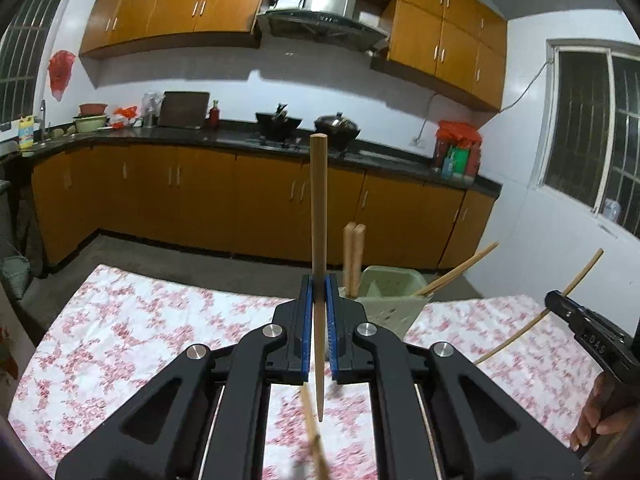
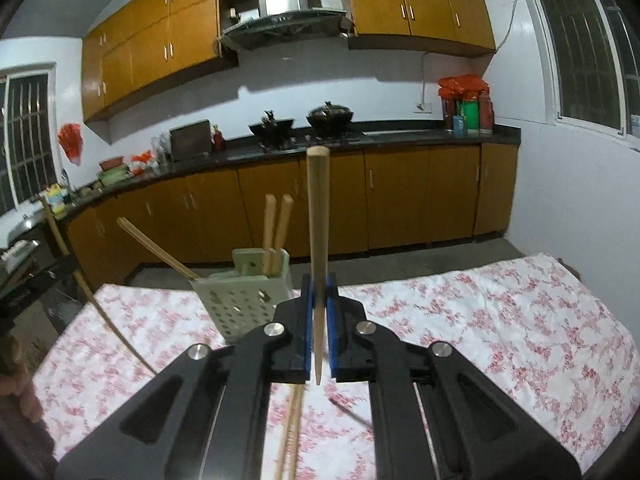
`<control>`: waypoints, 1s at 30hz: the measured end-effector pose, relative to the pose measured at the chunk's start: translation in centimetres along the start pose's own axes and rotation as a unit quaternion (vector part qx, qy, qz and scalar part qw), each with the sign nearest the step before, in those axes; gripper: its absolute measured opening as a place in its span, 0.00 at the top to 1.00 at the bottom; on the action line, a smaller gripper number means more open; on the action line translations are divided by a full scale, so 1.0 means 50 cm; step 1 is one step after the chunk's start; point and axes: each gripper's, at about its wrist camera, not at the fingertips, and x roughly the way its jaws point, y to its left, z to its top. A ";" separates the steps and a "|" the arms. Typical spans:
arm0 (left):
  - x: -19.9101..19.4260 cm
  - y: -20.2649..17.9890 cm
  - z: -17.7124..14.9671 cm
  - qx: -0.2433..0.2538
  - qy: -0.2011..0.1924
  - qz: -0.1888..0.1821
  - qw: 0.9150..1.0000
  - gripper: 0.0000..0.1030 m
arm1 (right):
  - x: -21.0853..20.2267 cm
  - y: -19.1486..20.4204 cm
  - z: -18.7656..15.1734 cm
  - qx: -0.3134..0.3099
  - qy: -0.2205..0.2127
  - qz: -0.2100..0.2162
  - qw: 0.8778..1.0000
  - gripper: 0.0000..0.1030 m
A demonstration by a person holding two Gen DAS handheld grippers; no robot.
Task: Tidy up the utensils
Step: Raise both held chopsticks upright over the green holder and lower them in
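My left gripper [image 1: 319, 280] is shut on a wooden chopstick [image 1: 319, 208] that stands upright between its blue pads, thick end up. My right gripper [image 2: 319, 280] is likewise shut on an upright chopstick [image 2: 318, 216]. A pale green perforated utensil holder [image 1: 390, 304] [image 2: 244, 300] stands on the table just beyond both grippers. Two chopsticks [image 2: 276, 228] stand in it and another pair [image 2: 156, 250] leans out. The right gripper [image 1: 560, 308] shows at the right edge of the left wrist view with its chopstick [image 1: 576, 284] slanting.
The table wears a white cloth with a red floral print [image 1: 120, 320] [image 2: 500, 320]. Loose chopsticks [image 2: 292, 432] [image 1: 314, 440] lie on it beneath the grippers. A hand [image 1: 596, 420] holds the right gripper. Kitchen counters and orange cabinets stand behind.
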 end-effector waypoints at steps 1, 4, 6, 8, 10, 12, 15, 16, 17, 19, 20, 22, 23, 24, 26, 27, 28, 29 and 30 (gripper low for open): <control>-0.004 -0.005 0.008 -0.001 -0.006 -0.005 1.000 0.93 | -0.007 0.001 0.011 0.003 -0.006 0.008 1.000 0.92; -0.017 -0.023 0.038 -0.005 -0.030 -0.022 0.999 0.93 | -0.031 0.008 0.053 0.011 -0.031 0.031 0.999 0.92; -0.022 -0.038 0.062 -0.008 -0.048 -0.031 0.998 0.93 | -0.044 0.016 0.081 0.015 -0.049 0.046 0.998 0.92; -0.022 -0.056 0.087 -0.006 -0.067 -0.036 0.997 0.93 | -0.051 0.025 0.106 0.015 -0.065 0.054 0.996 0.92; -0.017 -0.070 0.106 -0.003 -0.082 -0.038 0.996 0.93 | -0.051 0.038 0.127 0.011 -0.080 0.060 0.995 0.92; -0.005 -0.085 0.126 0.000 -0.096 -0.038 0.995 0.93 | -0.044 0.049 0.146 0.006 -0.092 0.064 0.994 0.92; 0.019 -0.098 0.147 0.002 -0.113 -0.031 0.993 0.93 | -0.017 0.063 0.167 0.001 -0.099 0.067 0.993 0.92; 0.031 -0.100 0.153 0.003 -0.119 -0.026 0.993 0.93 | -0.006 0.066 0.172 -0.001 -0.099 0.067 0.993 0.92; 0.039 -0.101 0.156 0.004 -0.123 -0.022 0.992 0.93 | 0.007 0.069 0.176 -0.003 -0.098 0.066 0.993 0.92; 0.060 -0.102 0.162 0.003 -0.129 -0.016 0.992 0.93 | 0.039 0.075 0.181 -0.007 -0.093 0.063 0.994 0.92; 0.073 -0.100 0.163 0.001 -0.132 -0.013 0.991 0.93 | 0.058 0.077 0.182 -0.009 -0.089 0.061 0.994 0.92; 0.091 -0.100 0.161 -0.001 -0.137 -0.010 0.991 0.93 | 0.084 0.080 0.179 -0.011 -0.082 0.058 0.995 0.92; 0.104 -0.102 0.161 -0.001 -0.140 -0.008 0.990 0.93 | 0.100 0.080 0.177 -0.012 -0.076 0.058 0.995 0.92; 0.113 -0.103 0.159 0.001 -0.142 -0.005 0.990 0.93 | 0.112 0.081 0.174 -0.012 -0.071 0.057 0.996 0.92; 0.139 -0.103 0.151 0.004 -0.143 -0.001 0.990 0.93 | 0.132 0.085 0.169 -0.013 -0.062 0.057 0.996 0.92; 0.145 -0.101 0.147 0.004 -0.141 -0.001 0.990 0.93 | 0.144 0.084 0.165 -0.014 -0.058 0.056 0.997 0.92; 0.154 -0.100 0.143 0.003 -0.138 -0.003 0.990 0.93 | 0.150 0.088 0.162 -0.016 -0.055 0.056 0.997 0.92; 0.167 -0.098 0.135 0.002 -0.132 -0.005 0.991 0.93 | 0.159 0.088 0.159 -0.016 -0.051 0.055 0.997 0.92; 0.174 -0.094 0.127 0.000 -0.127 -0.006 0.992 0.93 | 0.168 0.089 0.154 -0.016 -0.047 0.055 0.997 0.92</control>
